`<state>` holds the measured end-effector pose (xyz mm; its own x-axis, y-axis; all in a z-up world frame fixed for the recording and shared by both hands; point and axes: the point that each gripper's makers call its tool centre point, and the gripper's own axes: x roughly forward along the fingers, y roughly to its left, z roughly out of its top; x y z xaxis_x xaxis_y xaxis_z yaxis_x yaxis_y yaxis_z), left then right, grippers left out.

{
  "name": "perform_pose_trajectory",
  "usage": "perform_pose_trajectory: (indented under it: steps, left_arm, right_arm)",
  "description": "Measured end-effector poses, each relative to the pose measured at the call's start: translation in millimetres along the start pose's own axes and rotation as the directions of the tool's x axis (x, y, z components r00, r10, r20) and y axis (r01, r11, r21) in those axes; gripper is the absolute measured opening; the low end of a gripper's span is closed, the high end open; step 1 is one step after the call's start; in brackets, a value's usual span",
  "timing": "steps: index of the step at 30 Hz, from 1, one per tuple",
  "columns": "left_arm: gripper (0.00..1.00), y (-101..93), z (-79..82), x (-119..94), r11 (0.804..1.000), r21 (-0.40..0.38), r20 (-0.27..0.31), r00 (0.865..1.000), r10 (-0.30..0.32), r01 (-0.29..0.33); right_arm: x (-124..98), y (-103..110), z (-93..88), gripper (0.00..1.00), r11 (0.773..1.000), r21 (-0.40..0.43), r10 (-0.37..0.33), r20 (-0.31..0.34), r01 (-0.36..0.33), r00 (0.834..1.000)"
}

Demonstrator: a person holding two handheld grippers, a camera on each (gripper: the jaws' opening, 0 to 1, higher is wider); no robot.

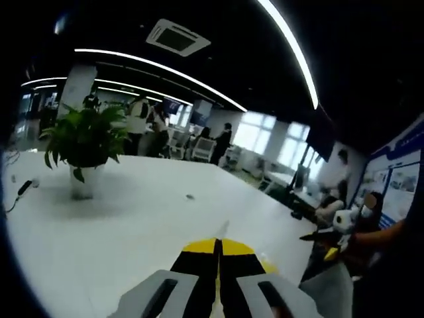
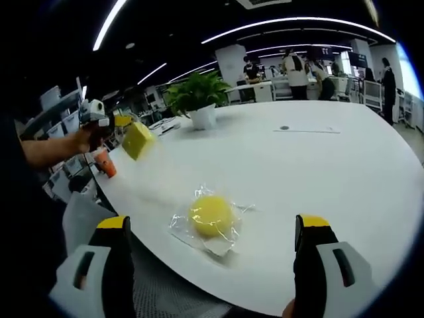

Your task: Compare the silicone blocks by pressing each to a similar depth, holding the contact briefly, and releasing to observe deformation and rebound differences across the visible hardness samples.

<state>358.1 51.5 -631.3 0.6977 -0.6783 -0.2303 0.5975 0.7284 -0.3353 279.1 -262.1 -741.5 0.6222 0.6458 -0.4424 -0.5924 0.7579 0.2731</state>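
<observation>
With our right gripper (image 2: 211, 265) spread wide, the bagged yellow block (image 2: 211, 215) just ahead between its jaws, and our left gripper (image 2: 109, 129) pinching another block (image 2: 137, 139), we risk the plastic bag (image 2: 218, 242) skidding under pressure.

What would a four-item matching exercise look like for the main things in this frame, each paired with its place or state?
Things:
1 yellow round block
2 yellow block
3 potted plant
4 right tool

States:
A open
B held up by the left tool, off the table
C on the table's far side
D lying on the table in clear wrap

Pairs: 1-D, 2-B, 3-C, 4-A
</observation>
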Motion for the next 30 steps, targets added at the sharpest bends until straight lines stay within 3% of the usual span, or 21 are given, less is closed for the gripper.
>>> perform_pose_trajectory:
  steps: [17, 24, 30]
  left_arm:
    - [0.00, -31.1, 33.3, -9.8, 0.996, 0.034, 0.029, 0.996, -0.087, 0.086]
    - [0.00, -35.7, 40.1, -11.7, 0.993, 0.049, 0.048, 0.993, -0.109, 0.106]
    - [0.00, -47.5, 39.2, -10.0, 0.989, 0.074, 0.036, 0.990, -0.134, 0.131]
  right_arm:
    - [-2.2, 9.4, 5.6, 0.96, 1.000, 0.000, 0.019, 0.019, -0.019, 1.000]
    - [-1.5, 14.5, 9.5, 0.96, 0.999, -0.017, 0.040, 0.026, -0.040, 0.999]
    - [1.3, 22.0, 25.7, 0.96, 0.995, -0.059, 0.078, 0.049, -0.075, 0.996]
